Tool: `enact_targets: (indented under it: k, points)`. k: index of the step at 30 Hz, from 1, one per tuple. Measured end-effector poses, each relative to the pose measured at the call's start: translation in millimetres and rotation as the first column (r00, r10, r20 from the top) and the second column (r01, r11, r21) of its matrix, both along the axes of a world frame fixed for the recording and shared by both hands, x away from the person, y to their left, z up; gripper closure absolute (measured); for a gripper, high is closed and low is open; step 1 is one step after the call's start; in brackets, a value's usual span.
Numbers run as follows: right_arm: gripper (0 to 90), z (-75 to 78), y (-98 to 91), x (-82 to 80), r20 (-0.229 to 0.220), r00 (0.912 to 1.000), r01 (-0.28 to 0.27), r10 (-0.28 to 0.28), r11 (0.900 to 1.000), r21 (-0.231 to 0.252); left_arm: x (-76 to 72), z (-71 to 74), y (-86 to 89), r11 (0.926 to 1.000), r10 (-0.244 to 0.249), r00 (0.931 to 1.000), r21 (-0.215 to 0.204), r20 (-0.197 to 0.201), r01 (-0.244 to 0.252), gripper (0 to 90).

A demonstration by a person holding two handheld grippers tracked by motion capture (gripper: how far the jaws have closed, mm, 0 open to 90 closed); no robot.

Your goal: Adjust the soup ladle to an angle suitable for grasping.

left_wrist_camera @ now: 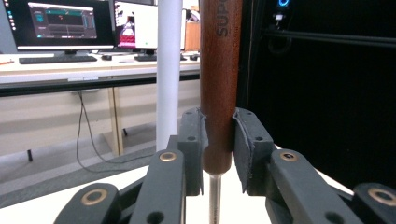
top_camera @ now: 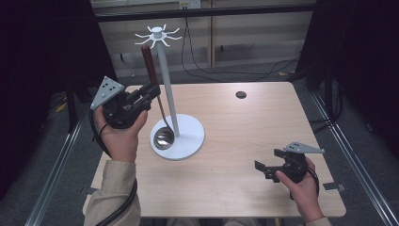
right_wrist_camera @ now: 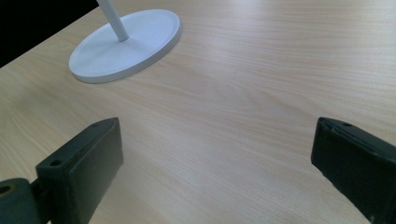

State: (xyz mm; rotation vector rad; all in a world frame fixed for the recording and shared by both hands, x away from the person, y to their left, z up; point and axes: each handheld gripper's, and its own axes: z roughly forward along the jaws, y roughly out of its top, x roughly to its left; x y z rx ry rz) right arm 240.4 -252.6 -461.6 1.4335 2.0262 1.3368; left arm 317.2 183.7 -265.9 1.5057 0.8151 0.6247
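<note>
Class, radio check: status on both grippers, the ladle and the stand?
Left gripper shut on ladle handle, bowl over stand base. Right gripper open, empty. Pole beside the ladle.

A ladle [top_camera: 155, 99] is held nearly upright by its brown handle in the left gripper [top_camera: 149, 90], its steel bowl set over the white base of a stand [top_camera: 170, 84] on the counter [top_camera: 244, 141]. The right gripper [top_camera: 269, 165] is held low over the counter's near right part, fingers apart, with nothing between them.
</note>
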Motion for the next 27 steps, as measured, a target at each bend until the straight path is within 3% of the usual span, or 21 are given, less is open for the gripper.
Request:
enact_targets:
  k: [11,14,27]
  points:
    - [1.7,-0.1,0.3,0.0,0.002,1.0000,-0.004,0.004,1.0000,0.003,5.7,4.8,-6.8,0.9975,0.051,0.9985,0.048,0.023,-0.052,74.4]
    - [1.7,0.4,0.0,-0.1,0.003,1.0000,-0.003,0.003,1.0000,0.007,6.4,4.0,-5.0,0.9976,0.063,0.9979,0.027,0.017,-0.064,74.4]
    - [1.7,0.7,0.0,-0.1,0.004,1.0000,-0.004,0.004,1.0000,0.006,11.0,2.0,-8.2,0.9979,0.059,0.9982,0.026,0.001,-0.059,74.4]
